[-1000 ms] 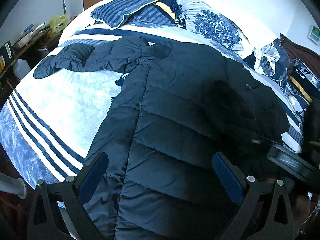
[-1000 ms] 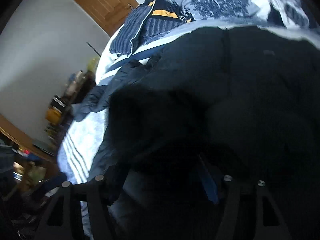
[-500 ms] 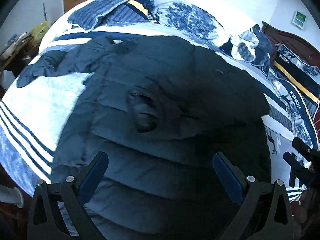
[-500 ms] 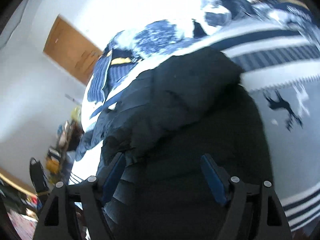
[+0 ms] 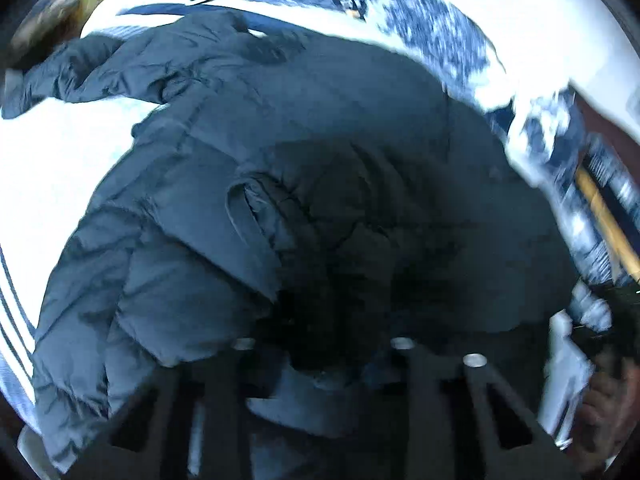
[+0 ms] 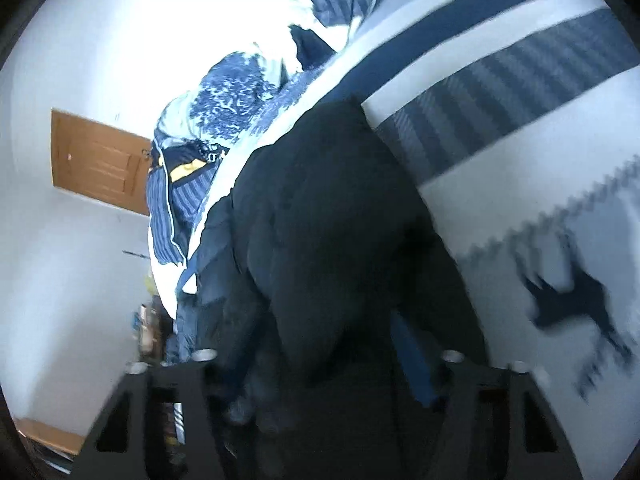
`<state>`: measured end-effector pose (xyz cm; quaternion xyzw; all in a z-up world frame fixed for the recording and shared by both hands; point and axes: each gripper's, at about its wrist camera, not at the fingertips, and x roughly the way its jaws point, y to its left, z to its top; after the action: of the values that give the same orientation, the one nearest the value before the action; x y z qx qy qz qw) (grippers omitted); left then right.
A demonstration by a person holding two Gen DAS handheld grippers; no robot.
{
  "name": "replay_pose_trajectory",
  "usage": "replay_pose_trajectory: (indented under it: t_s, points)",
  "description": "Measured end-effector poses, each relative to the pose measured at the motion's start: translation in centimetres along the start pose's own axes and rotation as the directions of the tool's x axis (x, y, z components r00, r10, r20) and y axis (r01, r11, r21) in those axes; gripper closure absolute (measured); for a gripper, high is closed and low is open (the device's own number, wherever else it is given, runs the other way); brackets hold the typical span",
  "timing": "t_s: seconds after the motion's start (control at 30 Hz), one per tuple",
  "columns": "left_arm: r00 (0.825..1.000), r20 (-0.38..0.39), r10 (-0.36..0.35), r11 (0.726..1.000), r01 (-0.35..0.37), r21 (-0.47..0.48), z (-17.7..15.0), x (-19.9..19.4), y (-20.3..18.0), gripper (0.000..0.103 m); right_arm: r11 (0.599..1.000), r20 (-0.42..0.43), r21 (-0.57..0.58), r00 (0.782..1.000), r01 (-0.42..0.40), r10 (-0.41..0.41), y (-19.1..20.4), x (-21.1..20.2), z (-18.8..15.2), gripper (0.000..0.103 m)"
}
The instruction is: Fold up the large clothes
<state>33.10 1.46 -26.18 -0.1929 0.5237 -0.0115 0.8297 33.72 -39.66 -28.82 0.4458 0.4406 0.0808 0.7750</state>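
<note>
Navy puffer jacket (image 5: 320, 128) lay on the bed (image 6: 540, 168), its length running away from both grippers — hem nearest. The left gripper (image 5: 320, 360) and right gripper (image 6: 320, 364) were each buried in hem fabric; whether they were clenched, I cannot tell.

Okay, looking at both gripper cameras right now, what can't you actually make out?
- Left gripper fingertips, left wrist view: buried in the dark puffer jacket; open or shut unclear.
- Right gripper, right wrist view: jacket folds cover the near finger, so its grip is unclear.
- Bedspread animal print: motion-blurred.
- Clutter by the wooden door: too small.
</note>
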Motion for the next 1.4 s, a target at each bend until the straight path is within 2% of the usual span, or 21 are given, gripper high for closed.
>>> replay_pose_trajectory:
  t_s: [0.07, 0.1, 0.17, 0.23, 0.33, 0.4, 0.47, 0.5, 0.53, 0.6, 0.63, 0.67, 0.7, 0.73, 0.77, 0.9, 0.97, 1.1, 1.23, 1.3, 1.4]
  points:
    - [0.998, 0.060, -0.004, 1.000, 0.002, 0.021, 1.3, -2.0, 0.6, 0.090, 0.999, -0.018, 0.028, 0.999, 0.044, -0.044, -0.2, 1.8, 1.6, 0.068]
    - [0.995, 0.103, 0.001, 0.999, -0.005, 0.039, 2.1, -3.5, 0.7, 0.091, 0.994, -0.029, 0.020, 0.994, 0.110, -0.110, 0.3, 2.6, 2.4, 0.077]
    - [0.988, 0.151, 0.013, 0.999, -0.020, 0.047, 3.3, -5.5, 1.0, 0.091, 0.992, -0.039, -0.023, 0.992, 0.121, -0.122, 2.3, 3.0, 2.8, 0.092]
    - [0.988, 0.155, 0.009, 0.999, -0.016, 0.042, 4.7, -6.7, 1.9, 0.091, 0.990, -0.009, -0.121, 0.997, 0.075, -0.077, 5.7, 2.2, 2.4, 0.093]
    - [0.986, 0.159, 0.058, 0.998, -0.063, 0.031, 5.1, -6.0, 3.1, 0.089, 0.966, 0.031, -0.229, 0.993, 0.116, -0.111, 9.8, 2.2, 1.2, 0.093]
    - [0.992, 0.101, 0.070, 0.997, -0.071, 0.006, 4.6, -3.4, 4.4, 0.086, 0.960, 0.020, -0.239, 0.989, 0.147, -0.147, 9.9, 3.9, 0.8, 0.093]
    - [0.995, 0.048, 0.083, 0.996, -0.084, 0.009, 3.8, -1.3, 5.1, 0.084, 0.956, -0.018, -0.219, 0.979, 0.195, -0.204, 8.1, 6.6, 0.2, 0.093]
    - [0.996, 0.019, 0.089, 0.996, -0.090, 0.022, 3.3, -0.5, 5.3, 0.078, 0.960, -0.040, -0.190, 0.975, 0.206, -0.217, 6.8, 7.6, -0.3, 0.093]
    - [0.995, 0.005, 0.098, 0.995, -0.098, 0.027, 3.0, -0.3, 5.3, 0.072, 0.964, -0.052, -0.163, 0.974, 0.209, -0.220, 5.7, 8.1, -0.5, 0.092]
    - [0.991, 0.019, 0.129, 0.991, -0.129, 0.030, 2.3, -0.7, 5.8, 0.046, 0.979, -0.064, -0.107, 0.981, 0.175, -0.182, 3.8, 8.2, -1.0, 0.088]
    - [0.990, 0.028, 0.140, 0.990, -0.140, 0.026, 2.1, -1.1, 5.9, 0.043, 0.980, -0.051, -0.107, 0.983, 0.169, -0.176, 3.5, 7.9, -1.2, 0.085]
    - [0.989, 0.048, 0.141, 0.989, -0.143, 0.024, 2.0, -1.8, 6.1, 0.042, 0.977, -0.032, -0.119, 0.983, 0.174, -0.179, 3.6, 7.0, -1.5, 0.071]
    - [0.988, 0.065, 0.138, 0.990, -0.139, 0.023, 1.9, -2.5, 6.4, 0.042, 0.976, -0.018, -0.131, 0.984, 0.174, -0.178, 3.9, 6.1, -1.9, 0.043]
    - [0.988, 0.074, 0.137, 0.990, -0.139, 0.019, 1.6, -3.2, 6.6, 0.042, 0.978, -0.001, -0.139, 0.988, 0.155, -0.156, 4.3, 4.9, -2.6, 0.030]
    - [0.987, 0.082, 0.135, 0.991, -0.137, 0.012, 1.3, -4.1, 7.0, 0.040, 0.980, 0.027, -0.147, 0.991, 0.137, -0.134, 4.8, 3.6, -3.5, 0.023]
    - [0.983, 0.124, 0.136, 0.990, -0.138, 0.005, -1.0, -8.2, 8.4, 0.039, 0.968, 0.106, -0.223, 0.990, 0.115, -0.093, 7.8, -2.1, -8.0, 0.023]
    - [0.980, 0.149, 0.133, 0.990, -0.138, 0.025, -2.5, -10.3, 8.6, 0.038, 0.954, 0.171, -0.266, 0.981, 0.139, -0.096, 9.6, -5.9, -11.1, 0.023]
    - [0.967, 0.210, 0.146, 0.987, -0.157, 0.037, -5.4, -15.0, 9.4, 0.026, 0.916, 0.311, -0.329, 0.943, 0.228, -0.123, 14.0, -14.0, -17.0, 0.021]
    - [0.972, 0.221, 0.080, 0.996, -0.086, 0.020, -6.8, -18.5, 9.8, 0.023, 0.869, 0.378, -0.408, 0.918, 0.282, -0.120, 18.3, -18.7, -21.0, 0.021]
    - [0.976, 0.215, 0.018, 1.000, -0.022, 0.013, -7.1, -19.5, 9.9, 0.022, 0.868, 0.392, -0.427, 0.917, 0.254, -0.075, 19.8, -20.6, -22.5, 0.021]
    - [0.973, 0.229, -0.006, 1.000, 0.006, -0.001, -7.6, -21.1, 10.0, 0.018, 0.864, 0.396, -0.471, 0.918, 0.178, 0.027, 22.8, -23.4, -25.1, 0.018]
